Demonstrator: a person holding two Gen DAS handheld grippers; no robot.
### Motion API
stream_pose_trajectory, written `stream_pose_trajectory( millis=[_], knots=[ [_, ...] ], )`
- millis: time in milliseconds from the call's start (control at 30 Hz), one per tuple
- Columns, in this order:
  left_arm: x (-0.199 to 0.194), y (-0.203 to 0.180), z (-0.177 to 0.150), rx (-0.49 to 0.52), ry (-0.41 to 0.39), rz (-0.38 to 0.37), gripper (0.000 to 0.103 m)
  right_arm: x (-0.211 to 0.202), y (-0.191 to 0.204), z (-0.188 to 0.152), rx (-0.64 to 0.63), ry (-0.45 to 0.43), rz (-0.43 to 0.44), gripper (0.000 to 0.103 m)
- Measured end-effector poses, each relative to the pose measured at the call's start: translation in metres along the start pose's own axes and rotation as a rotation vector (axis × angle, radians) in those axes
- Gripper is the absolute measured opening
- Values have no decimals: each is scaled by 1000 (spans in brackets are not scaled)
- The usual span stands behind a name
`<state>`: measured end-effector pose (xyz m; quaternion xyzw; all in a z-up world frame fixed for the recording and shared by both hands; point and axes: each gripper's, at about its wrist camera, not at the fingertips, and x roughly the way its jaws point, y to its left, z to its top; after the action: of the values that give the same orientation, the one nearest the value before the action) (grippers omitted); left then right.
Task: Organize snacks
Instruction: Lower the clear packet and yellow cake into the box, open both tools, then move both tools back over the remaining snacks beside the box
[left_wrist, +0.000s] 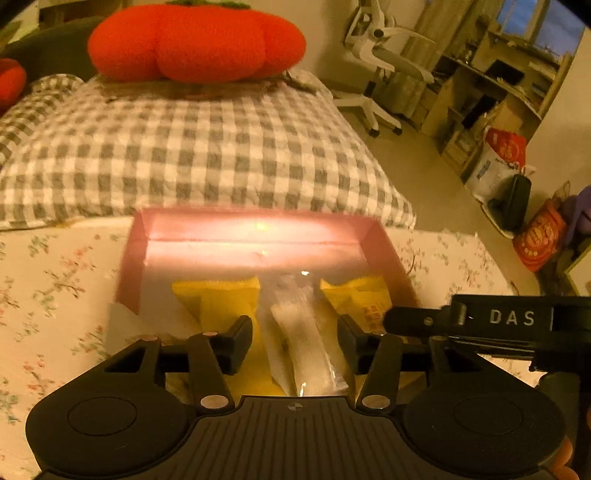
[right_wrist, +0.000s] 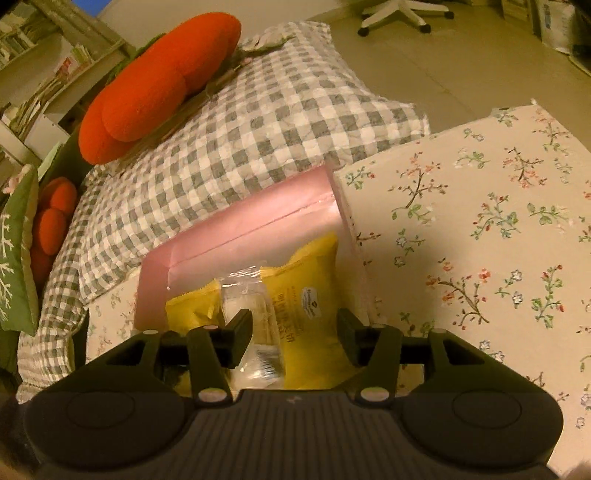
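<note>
I held both the left gripper (left_wrist: 295, 341) and the right gripper (right_wrist: 295, 339) spread apart above the snacks (right_wrist: 306, 302) in the pink box (left_wrist: 251, 236).

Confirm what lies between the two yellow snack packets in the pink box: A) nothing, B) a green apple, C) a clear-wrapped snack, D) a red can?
C: a clear-wrapped snack lies between the two yellow snack packets inside the pink box.
</note>
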<state>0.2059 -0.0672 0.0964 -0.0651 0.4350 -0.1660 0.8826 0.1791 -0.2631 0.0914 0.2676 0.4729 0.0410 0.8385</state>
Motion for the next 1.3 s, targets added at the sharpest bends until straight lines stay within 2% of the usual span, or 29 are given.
stream_pose_trajectory(
  millis=[233, 400, 533, 633, 833, 967, 1167, 1300],
  knots=[
    [-48, 9, 12, -26, -18, 49, 50, -31, 14, -1, -32, -26, -7, 53],
    [-86, 20, 9, -31, -18, 96, 56, -44, 39, -14, -59, 14, -7, 54],
    [-114, 28, 0, -44, -8, 123, 58, -65, 61, -29, -105, 7, -2, 67],
    [-127, 31, -18, -52, 9, 135, 64, -78, 72, -43, -110, 15, 19, 70],
    [-130, 33, -57, -48, 105, 137, 65, -80, 76, -76, -138, 51, 46, 80],
    [-132, 36, -72, -23, 103, 166, 75, -62, 66, -87, -158, 112, -26, 80],
    [-122, 39, -88, 23, 148, 195, 75, -57, 58, -88, -156, 144, -26, 80],
    [-118, 27, -95, 89, 162, 177, 76, -59, 61, -91, -177, 184, -22, 80]
  ],
)
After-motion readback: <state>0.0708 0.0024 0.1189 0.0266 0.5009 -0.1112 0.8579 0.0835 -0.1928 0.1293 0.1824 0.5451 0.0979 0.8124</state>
